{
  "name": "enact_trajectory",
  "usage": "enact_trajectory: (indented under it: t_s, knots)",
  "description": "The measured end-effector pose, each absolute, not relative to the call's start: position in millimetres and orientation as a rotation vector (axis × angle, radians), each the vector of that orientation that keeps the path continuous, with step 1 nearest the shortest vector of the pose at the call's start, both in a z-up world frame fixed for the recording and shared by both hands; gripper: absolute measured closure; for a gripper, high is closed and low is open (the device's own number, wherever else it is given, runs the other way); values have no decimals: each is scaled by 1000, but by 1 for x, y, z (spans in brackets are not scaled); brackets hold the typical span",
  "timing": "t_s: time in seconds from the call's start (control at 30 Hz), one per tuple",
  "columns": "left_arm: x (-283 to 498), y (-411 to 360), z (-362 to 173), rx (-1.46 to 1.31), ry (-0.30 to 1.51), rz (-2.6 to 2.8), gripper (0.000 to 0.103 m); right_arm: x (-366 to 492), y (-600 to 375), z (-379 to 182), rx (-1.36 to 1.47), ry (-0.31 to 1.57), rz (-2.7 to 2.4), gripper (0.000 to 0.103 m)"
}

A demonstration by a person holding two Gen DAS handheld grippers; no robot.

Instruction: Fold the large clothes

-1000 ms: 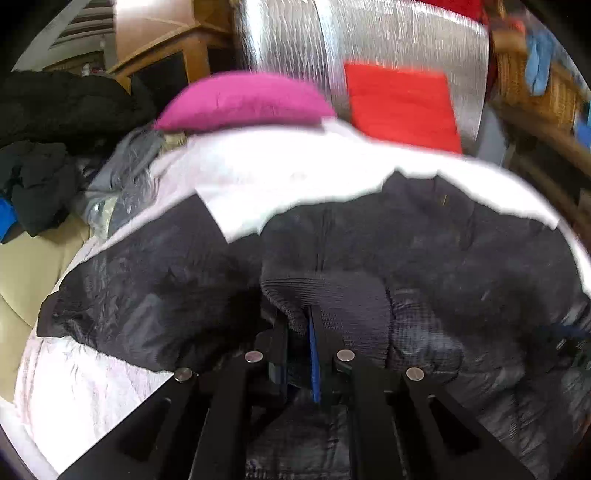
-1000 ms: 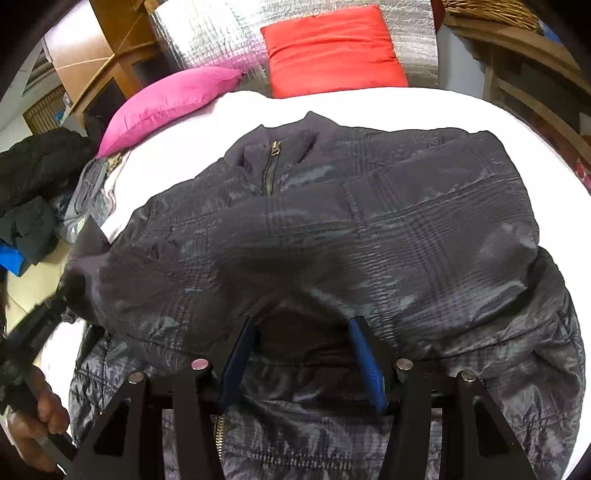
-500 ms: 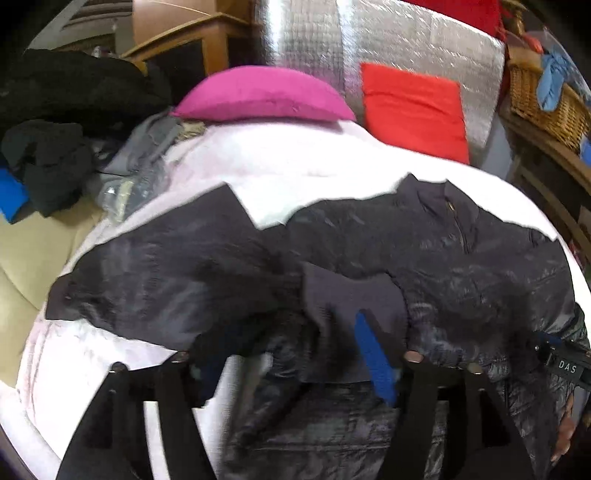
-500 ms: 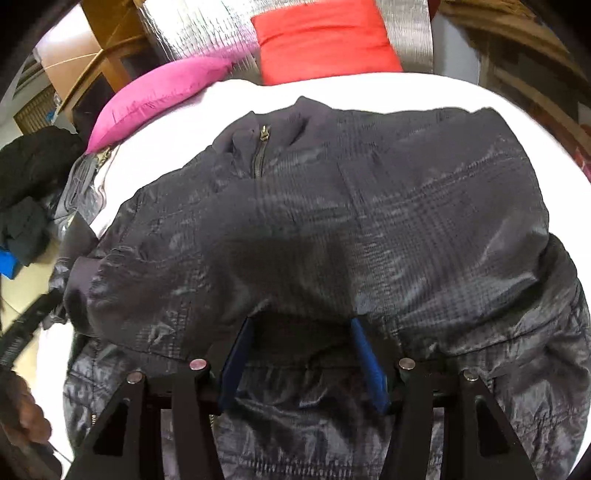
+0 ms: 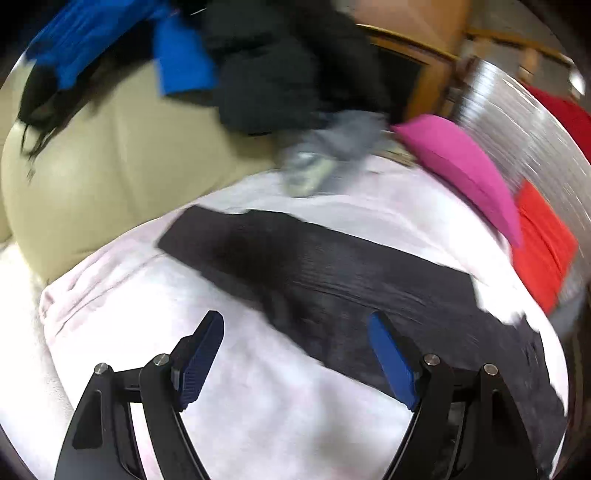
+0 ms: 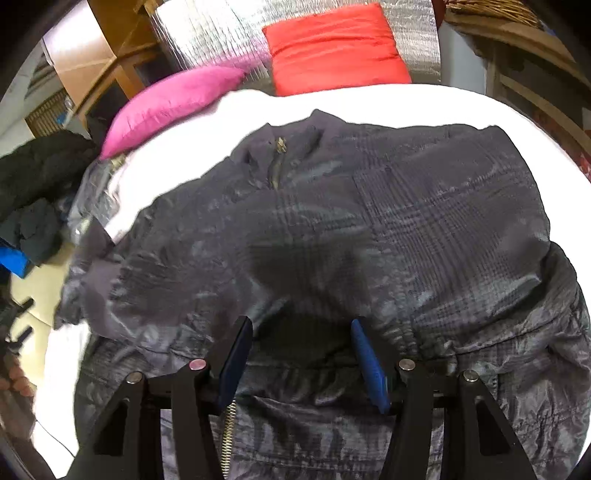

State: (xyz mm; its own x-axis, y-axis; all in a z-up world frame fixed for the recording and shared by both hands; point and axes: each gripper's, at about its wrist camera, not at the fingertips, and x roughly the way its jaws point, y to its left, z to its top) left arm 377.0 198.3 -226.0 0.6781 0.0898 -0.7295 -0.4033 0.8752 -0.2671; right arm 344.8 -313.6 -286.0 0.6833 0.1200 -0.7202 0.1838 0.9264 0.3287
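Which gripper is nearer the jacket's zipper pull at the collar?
Right. The right gripper sits over the jacket's middle, below the zipper pull; the left gripper hovers open off by the sleeve.

No text, label, brand or number can be read anywhere.

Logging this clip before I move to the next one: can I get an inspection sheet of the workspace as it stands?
Surface: white bed cover, mostly under the garment.
Job's things: dark jacket spread out, zip at the collar; one dark sleeve lies flat across the cover.
Clutter: pile of dark and blue clothes on a beige seat; grey garment at the bed edge.
Grippers: left gripper open and empty, jaws have just been opening; right gripper open, jacket fabric between its jaws.
Cables: nothing seen.
Surroundings: pink cushion, red cushion, silver sheet, wooden furniture.
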Motion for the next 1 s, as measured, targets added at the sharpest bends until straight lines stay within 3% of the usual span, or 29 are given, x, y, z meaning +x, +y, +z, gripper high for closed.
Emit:
enact_trajectory:
  t_s: [0.2, 0.53, 0.6, 0.7, 0.8, 1.0]
  knots:
    - [398, 257, -268, -702, 858, 294, 22, 341, -308, -274, 363, 751, -20, 43]
    - [443, 273, -310, -880, 871, 268, 26, 345, -311, -279, 357, 764, -31, 43]
    - [451, 275, -314, -881, 872, 269, 45, 347, -313, -281, 356, 771, -36, 43]
    - [464, 278, -323, -884, 884, 279, 60, 350, -314, -283, 357, 778, -41, 43]
    - [472, 279, -327, -858, 883, 307, 90, 352, -315, -285, 346, 785, -45, 43]
    - [467, 241, -273, -643, 753, 302, 97, 351, -325, -279, 370, 752, -64, 43]
